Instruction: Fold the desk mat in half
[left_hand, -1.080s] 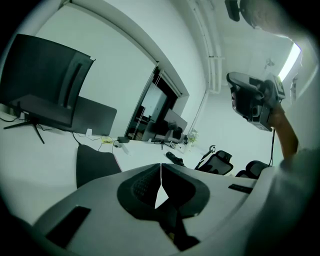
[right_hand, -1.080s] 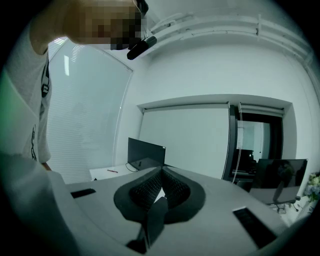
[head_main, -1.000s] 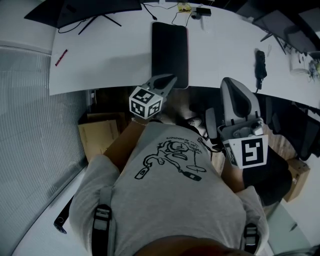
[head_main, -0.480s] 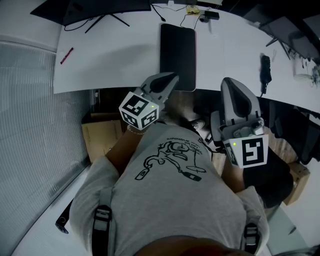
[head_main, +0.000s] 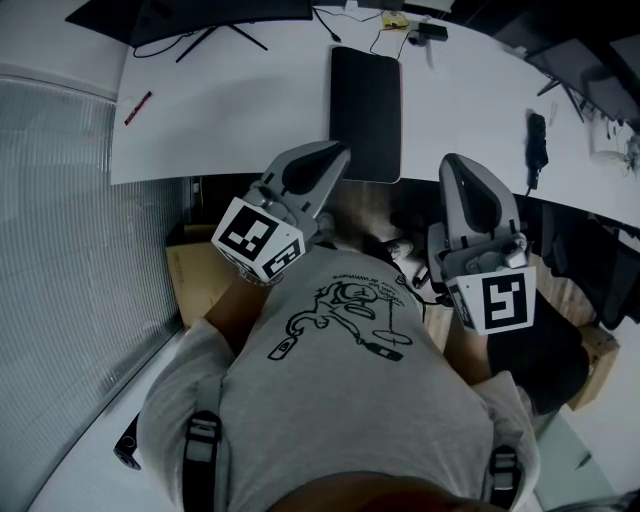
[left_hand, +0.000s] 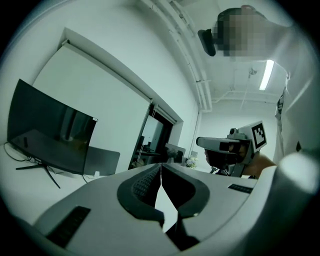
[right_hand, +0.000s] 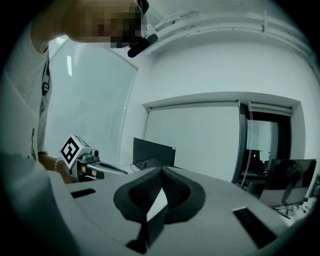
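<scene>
The black desk mat (head_main: 365, 112) lies flat on the white desk (head_main: 240, 120), its near end at the desk's front edge. My left gripper (head_main: 340, 152) is shut with nothing between its fingers and hovers in front of the mat's near left corner, apart from it. In the left gripper view the left gripper (left_hand: 161, 166) has its pads together, and the right gripper (left_hand: 230, 146) shows beyond. My right gripper (head_main: 455, 163) is shut and empty, in front of the desk edge to the right of the mat. The right gripper (right_hand: 161, 170) points level, with the left gripper (right_hand: 82, 159) at its left.
A dark monitor (head_main: 200, 12) stands at the desk's back left, with cables and small devices (head_main: 405, 22) behind the mat. A red pen (head_main: 138, 107) lies at the left and a black handset (head_main: 537, 140) at the right. A cardboard box (head_main: 195, 280) sits under the desk.
My left gripper has risen towards the head camera; its marker cube looks larger and has shifted left and down in the picture. The right gripper keeps nearly the same place. Both stay shut.
</scene>
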